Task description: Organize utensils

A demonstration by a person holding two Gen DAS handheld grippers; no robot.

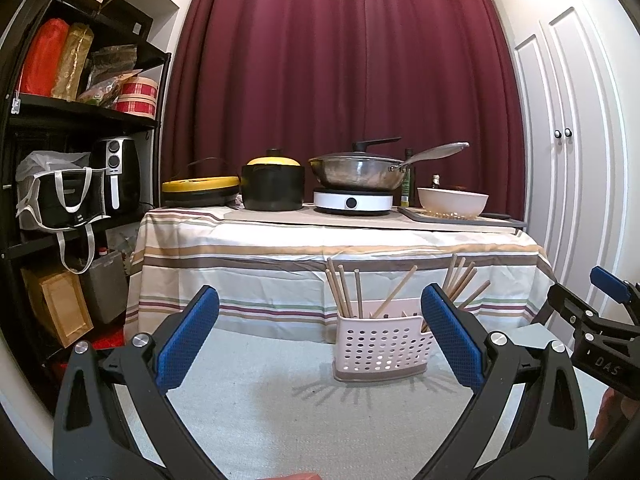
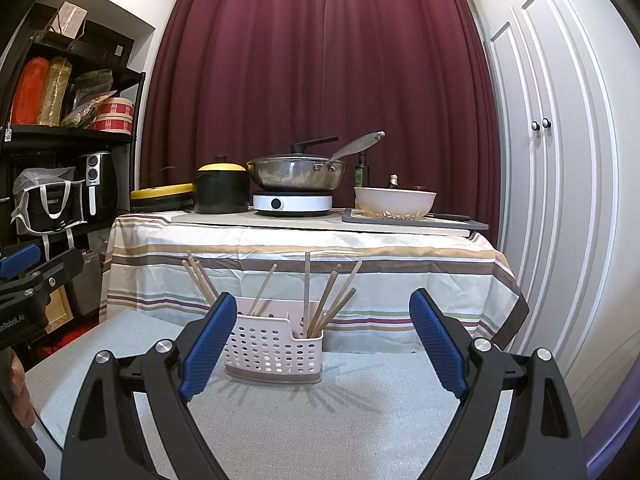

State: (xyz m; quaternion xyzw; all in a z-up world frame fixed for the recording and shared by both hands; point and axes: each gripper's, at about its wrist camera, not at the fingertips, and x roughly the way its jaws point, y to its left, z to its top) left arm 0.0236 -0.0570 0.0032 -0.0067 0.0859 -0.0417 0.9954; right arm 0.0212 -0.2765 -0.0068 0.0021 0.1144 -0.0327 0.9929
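Observation:
A pale pink perforated utensil caddy stands on the light cloth-covered surface and also shows in the right wrist view. Several wooden chopsticks stand upright and splayed in its compartments; more show in the right wrist view. My left gripper is open and empty, held above the surface with the caddy just ahead, toward its right finger. My right gripper is open and empty, the caddy ahead toward its left finger. Each gripper shows at the edge of the other's view.
A striped-cloth table behind holds a yellow-lidded black pot, a wok on a white induction hob, and a white bowl. Black shelving stands left, a white cupboard right, a maroon curtain behind.

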